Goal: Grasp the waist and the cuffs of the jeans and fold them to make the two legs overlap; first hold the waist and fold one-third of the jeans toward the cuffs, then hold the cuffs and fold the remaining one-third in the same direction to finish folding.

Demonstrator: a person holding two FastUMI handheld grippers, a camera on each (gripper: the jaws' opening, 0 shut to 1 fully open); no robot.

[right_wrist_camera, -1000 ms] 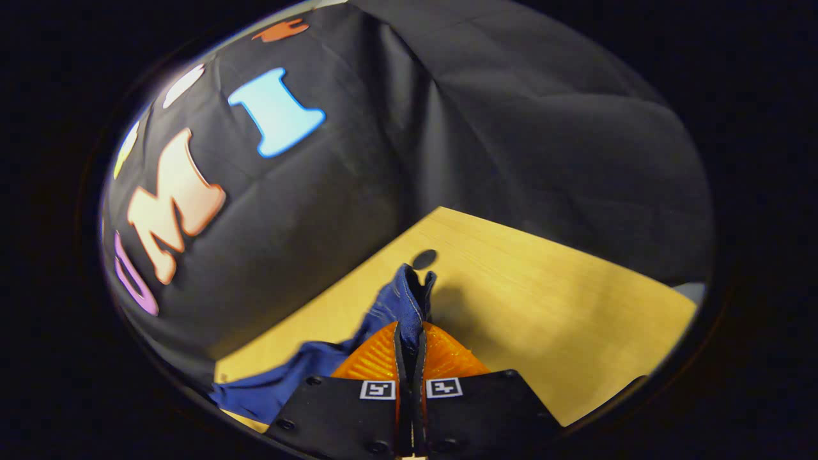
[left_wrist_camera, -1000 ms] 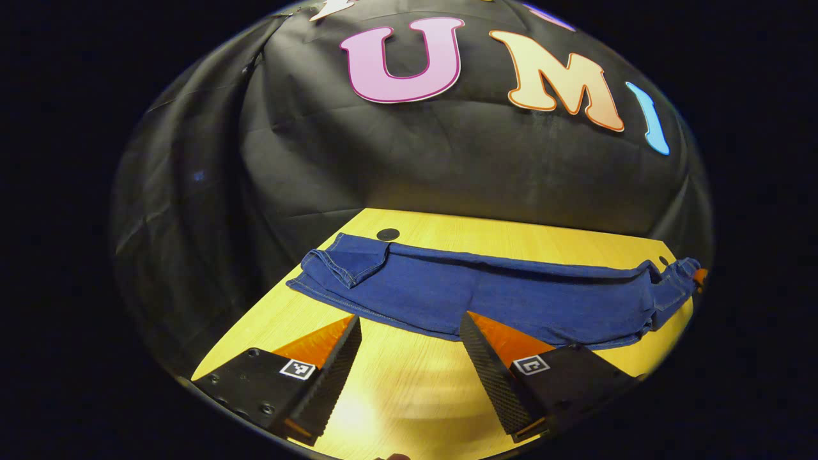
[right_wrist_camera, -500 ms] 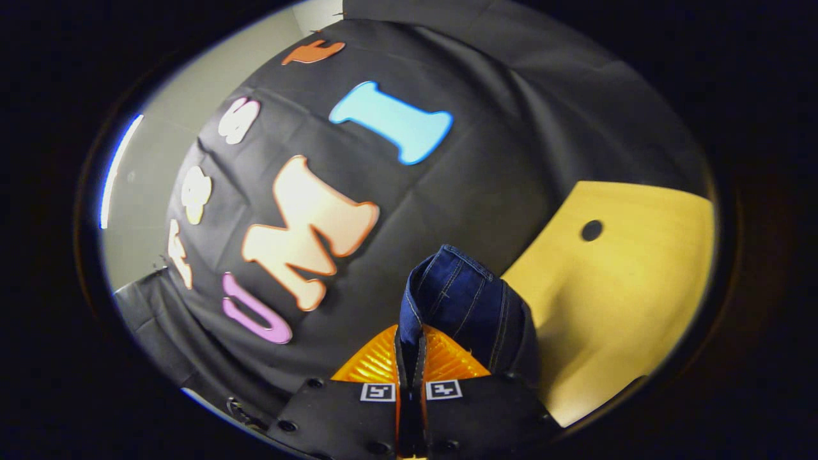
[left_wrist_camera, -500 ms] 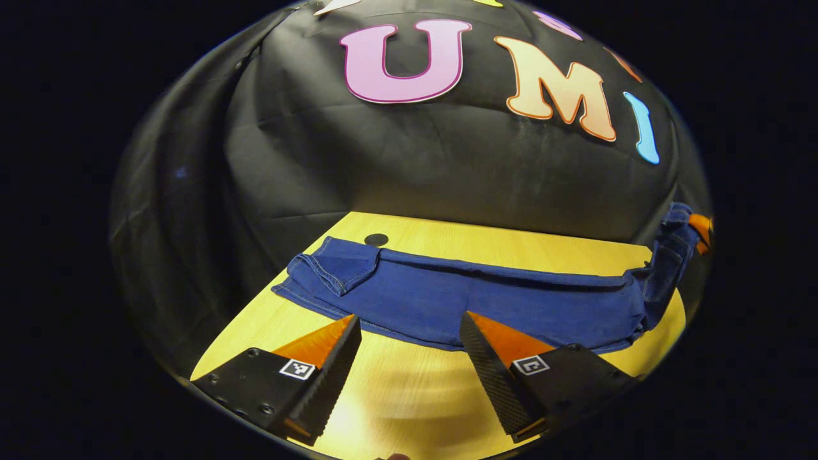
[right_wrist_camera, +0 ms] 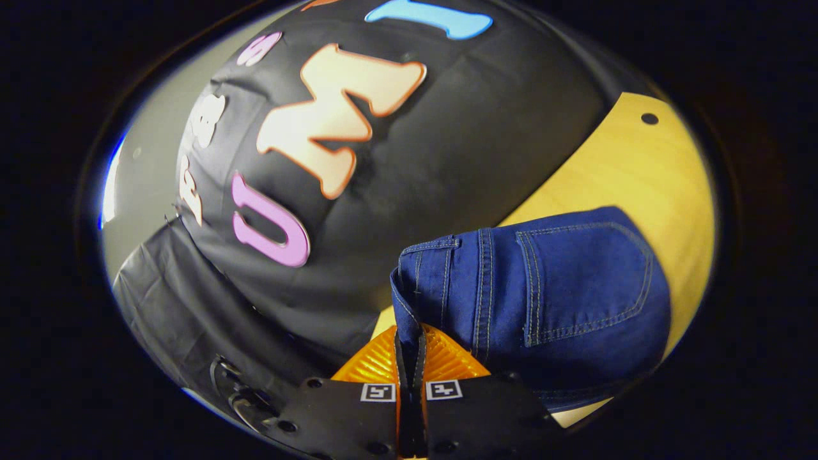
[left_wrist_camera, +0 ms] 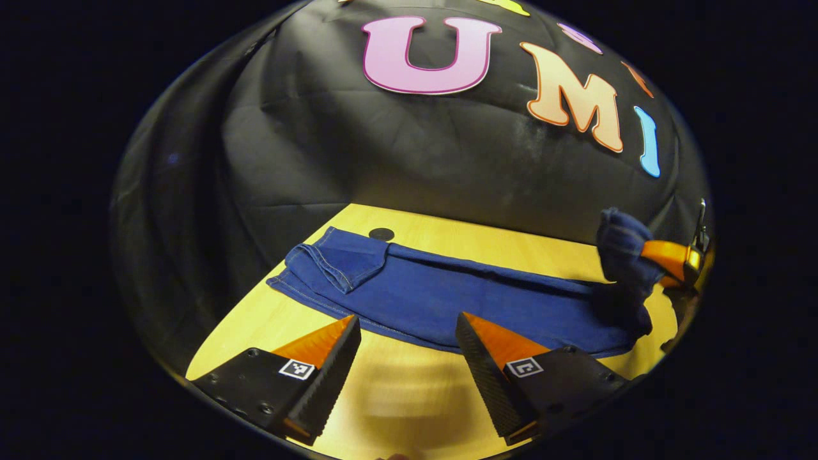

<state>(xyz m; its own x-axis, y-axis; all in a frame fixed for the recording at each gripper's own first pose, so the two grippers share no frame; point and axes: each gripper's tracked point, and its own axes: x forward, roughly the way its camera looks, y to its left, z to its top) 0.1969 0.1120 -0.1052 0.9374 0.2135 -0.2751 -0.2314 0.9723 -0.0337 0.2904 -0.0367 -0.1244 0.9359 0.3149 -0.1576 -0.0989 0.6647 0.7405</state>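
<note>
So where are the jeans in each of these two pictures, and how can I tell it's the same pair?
Left gripper view: the jeans lie stretched across the table; their right end is lifted by the right gripper.
Right gripper view: the jeans, back pocket showing, hang at centre-right, pinched in the right gripper.
Shared landmark: that lifted waist end; also the table.

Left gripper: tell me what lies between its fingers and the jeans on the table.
In the left gripper view, bare wooden table lies between the open left gripper and the near edge of the jeans.
</note>
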